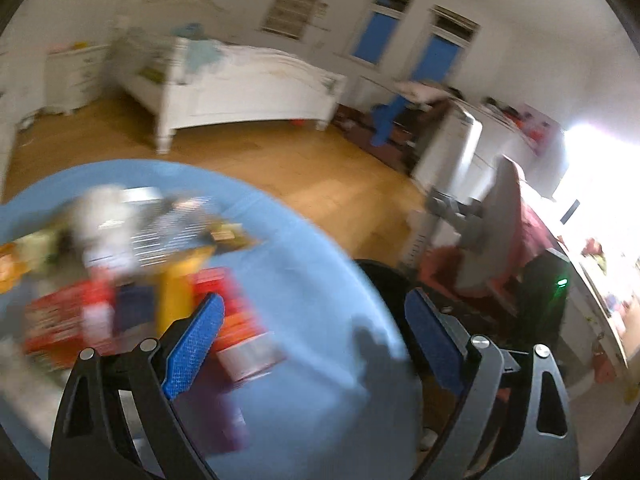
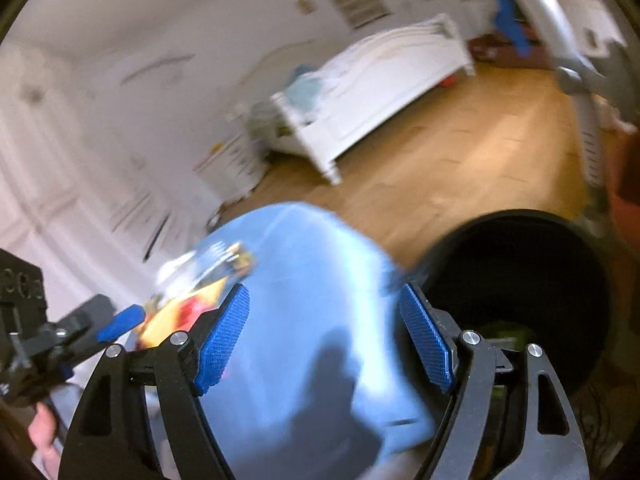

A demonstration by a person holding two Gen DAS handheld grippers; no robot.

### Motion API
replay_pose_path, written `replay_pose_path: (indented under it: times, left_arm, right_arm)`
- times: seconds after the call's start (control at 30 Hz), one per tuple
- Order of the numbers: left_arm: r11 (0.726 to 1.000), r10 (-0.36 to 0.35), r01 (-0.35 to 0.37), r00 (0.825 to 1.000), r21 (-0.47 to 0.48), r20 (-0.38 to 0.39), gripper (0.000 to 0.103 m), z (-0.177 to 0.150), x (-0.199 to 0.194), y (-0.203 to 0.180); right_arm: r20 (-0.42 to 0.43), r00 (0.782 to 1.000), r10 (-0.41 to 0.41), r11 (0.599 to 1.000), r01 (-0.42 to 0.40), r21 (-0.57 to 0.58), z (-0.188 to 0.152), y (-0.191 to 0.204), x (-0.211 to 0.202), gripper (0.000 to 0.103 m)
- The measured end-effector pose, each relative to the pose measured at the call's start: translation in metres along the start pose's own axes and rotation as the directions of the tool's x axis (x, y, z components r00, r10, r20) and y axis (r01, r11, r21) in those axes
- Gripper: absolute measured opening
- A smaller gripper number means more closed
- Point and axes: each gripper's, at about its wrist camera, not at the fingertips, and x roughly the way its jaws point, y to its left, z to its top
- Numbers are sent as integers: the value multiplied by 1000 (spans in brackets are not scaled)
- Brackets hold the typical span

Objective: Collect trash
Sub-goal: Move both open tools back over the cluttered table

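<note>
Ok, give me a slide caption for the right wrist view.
Open right gripper above a blue-covered table, blurred packaging at left, black bin at right, bedroom behind.

L gripper (image 1: 312,344) is seen w/ jaws wide apart, nothing between them, above a blue-covered table (image 1: 320,280). Blurred trash packets (image 1: 132,280) are piled at left; black bin (image 1: 384,280) beside table.

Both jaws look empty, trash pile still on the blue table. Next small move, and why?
Probably bring the left gripper down onto the trash pile on the blue table and close on one wrapper. Both it and the right gripper are open with nothing between the jaws, the pile lies just left of the left one, and the black bin stands beside the table.
</note>
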Motion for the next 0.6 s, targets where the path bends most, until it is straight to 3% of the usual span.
replay_pose_path:
  times: [0.23,0.3,0.4,0.5,0.6]
  left_arm:
    - [974,185,-180,983,-135,22,91,-30,-64,93]
    - [958,212,-209,977,-196,-9,91,-38,-73,120]
    - [936,214,-212,977,-280,-25,91,-51,-85,141]
    - [931,179,-178,984,-318,-28,91,-58,-89,141]
    - [929,157,-162,987,-334,-40,91,-61,-84,133]
  right_arm:
    - [-146,983,109,966,-140,-219,-23,107,32,77]
    - [-157,985,69,950,-113,-291,-32,128,39,77]
    - [-138,989,-55,927,-1,-376,-39,148,54,77]
    - [-147,981,-126,919,60,-389,-41,151,71,77]
    - [-182,972,-145,921,65,-383,-41,137,83,77]
